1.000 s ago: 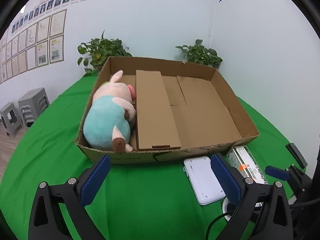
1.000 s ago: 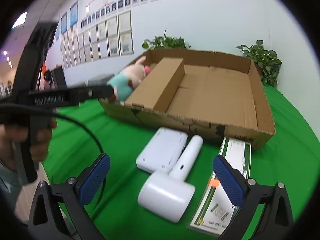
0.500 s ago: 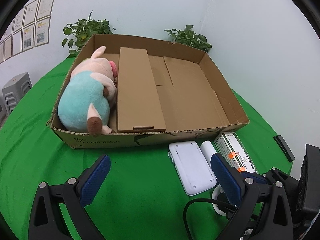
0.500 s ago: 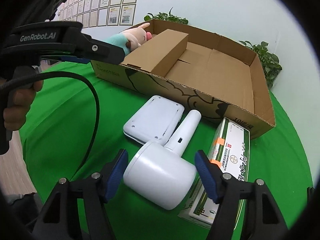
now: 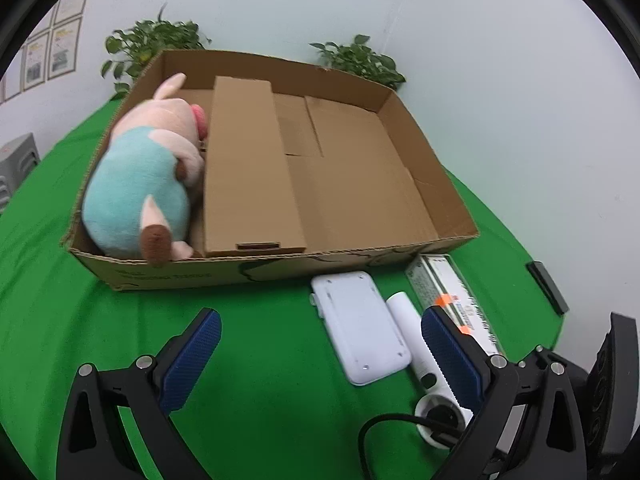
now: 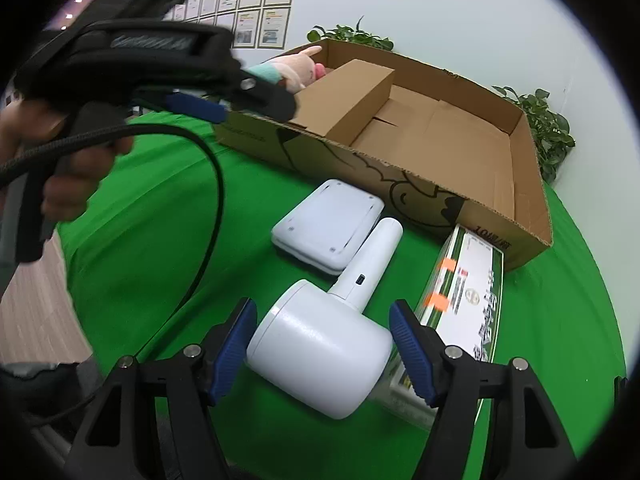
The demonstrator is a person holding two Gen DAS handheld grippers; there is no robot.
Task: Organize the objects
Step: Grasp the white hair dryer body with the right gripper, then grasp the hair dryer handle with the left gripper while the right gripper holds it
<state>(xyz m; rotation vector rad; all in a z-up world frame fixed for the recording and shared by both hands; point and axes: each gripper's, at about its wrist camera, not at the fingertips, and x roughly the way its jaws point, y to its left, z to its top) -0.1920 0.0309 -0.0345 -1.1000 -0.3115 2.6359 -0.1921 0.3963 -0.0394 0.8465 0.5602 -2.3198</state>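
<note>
The right gripper (image 6: 320,344) straddles the head of the white handheld device (image 6: 320,356), jaws apart and not yet clamped, presumably positioned for a grasp. The device lies on the green cloth (image 6: 160,240) just in front of the cardboard box (image 6: 500,232). A white flat case (image 6: 328,224) and a green-and-white carton (image 6: 468,292) flank the device closely and may obstruct lifting. The left gripper (image 5: 320,352) hangs in front of the box, jaws apart, empty. The box contains a plush pig (image 5: 140,184).

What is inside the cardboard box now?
Inside the cardboard box lie a plush pig and a closed smaller carton. The contents of that carton and the floor beneath both are hidden.
</note>
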